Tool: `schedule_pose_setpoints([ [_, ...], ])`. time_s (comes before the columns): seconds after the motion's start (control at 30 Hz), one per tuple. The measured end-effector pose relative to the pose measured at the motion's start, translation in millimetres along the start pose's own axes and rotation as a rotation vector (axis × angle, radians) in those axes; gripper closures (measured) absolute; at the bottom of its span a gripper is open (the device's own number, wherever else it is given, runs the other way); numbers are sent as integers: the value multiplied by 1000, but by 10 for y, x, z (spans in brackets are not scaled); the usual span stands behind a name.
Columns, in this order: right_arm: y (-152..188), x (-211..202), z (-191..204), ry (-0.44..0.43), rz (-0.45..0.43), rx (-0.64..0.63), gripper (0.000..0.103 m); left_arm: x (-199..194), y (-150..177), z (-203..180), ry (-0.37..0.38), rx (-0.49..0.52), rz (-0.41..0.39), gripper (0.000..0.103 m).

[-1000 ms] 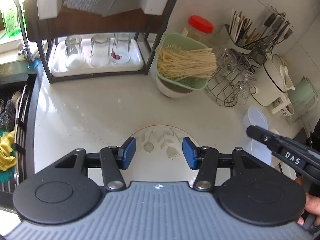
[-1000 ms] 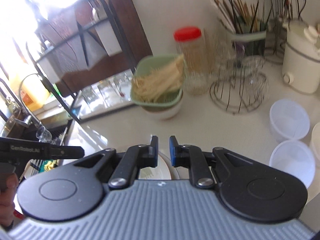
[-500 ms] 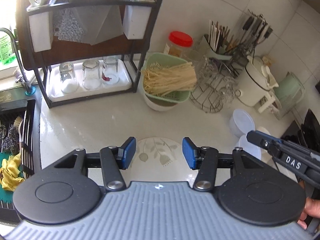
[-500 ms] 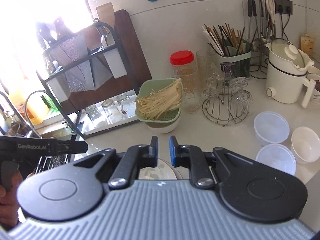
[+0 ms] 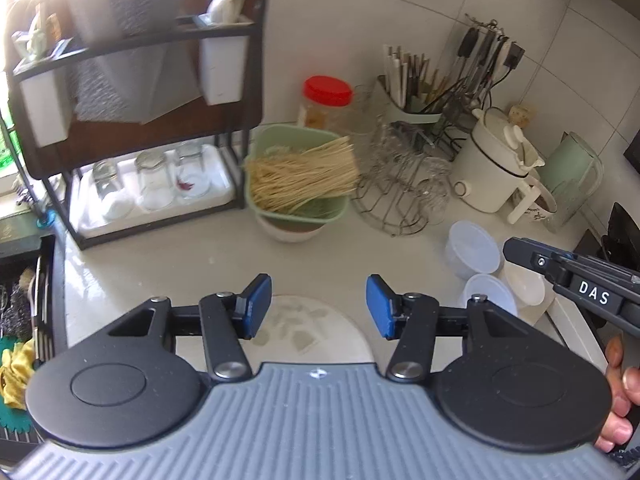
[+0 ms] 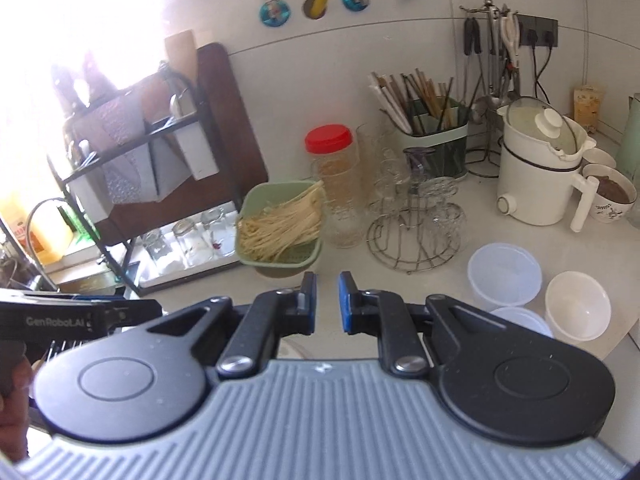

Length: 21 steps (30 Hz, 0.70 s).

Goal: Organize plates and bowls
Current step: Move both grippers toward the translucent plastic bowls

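A leaf-patterned plate (image 5: pixel 308 326) is lying on the white countertop (image 5: pixel 192 264) directly below the left gripper (image 5: pixel 319 306), whose blue-padded jaws are standing wide apart and holding nothing. The right gripper (image 6: pixel 327 303) is hovering with its jaws nearly together around nothing. To its right, two clear plastic containers (image 6: pixel 505 273) and a white bowl (image 6: pixel 577 310) are sitting clustered.

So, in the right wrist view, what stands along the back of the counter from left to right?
Black dish rack → green noodle basket → red-lidded jar → green chopstick holder → white electric pot
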State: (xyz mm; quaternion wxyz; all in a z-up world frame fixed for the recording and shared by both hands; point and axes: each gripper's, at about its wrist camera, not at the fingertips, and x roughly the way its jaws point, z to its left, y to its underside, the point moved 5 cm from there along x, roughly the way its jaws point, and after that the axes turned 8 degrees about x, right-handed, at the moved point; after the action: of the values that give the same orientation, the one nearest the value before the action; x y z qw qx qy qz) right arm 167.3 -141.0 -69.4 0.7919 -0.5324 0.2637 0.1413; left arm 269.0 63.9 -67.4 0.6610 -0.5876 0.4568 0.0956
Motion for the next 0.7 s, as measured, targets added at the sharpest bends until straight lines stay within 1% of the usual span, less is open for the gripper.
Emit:
schedule_pose_setpoints([
  [0.2,-61,-16,-425,17,6,-7,87,199,-30,-518,26,2,11,41],
  [0.3,-17,-12,-707,36,29,5,79,319,-32,-794,6,14,31,40],
  [0.33,-14,-5,-802,35,41,16,71,348,-36,-889,-5,26,35,40],
  [0.37,-9,-6,-890,35,49,24,58,373,-45,-972,-13,36,39,40],
  [0.4,0,-17,-975,37,53,23,50,395,-54,-1070,-22,47,43,40],
  [0.43,13,-29,-1046,37,52,22,39,414,-67,-1151,-30,58,43,39],
  [0.47,26,-50,-1123,36,50,27,37,432,-77,-1227,-38,70,40,38],
  [0.57,66,-101,-1353,29,46,43,37,520,-78,-1451,-52,98,50,37],
  [0.7,81,-148,-1674,37,44,79,37,696,-53,-1723,-41,101,78,37],
])
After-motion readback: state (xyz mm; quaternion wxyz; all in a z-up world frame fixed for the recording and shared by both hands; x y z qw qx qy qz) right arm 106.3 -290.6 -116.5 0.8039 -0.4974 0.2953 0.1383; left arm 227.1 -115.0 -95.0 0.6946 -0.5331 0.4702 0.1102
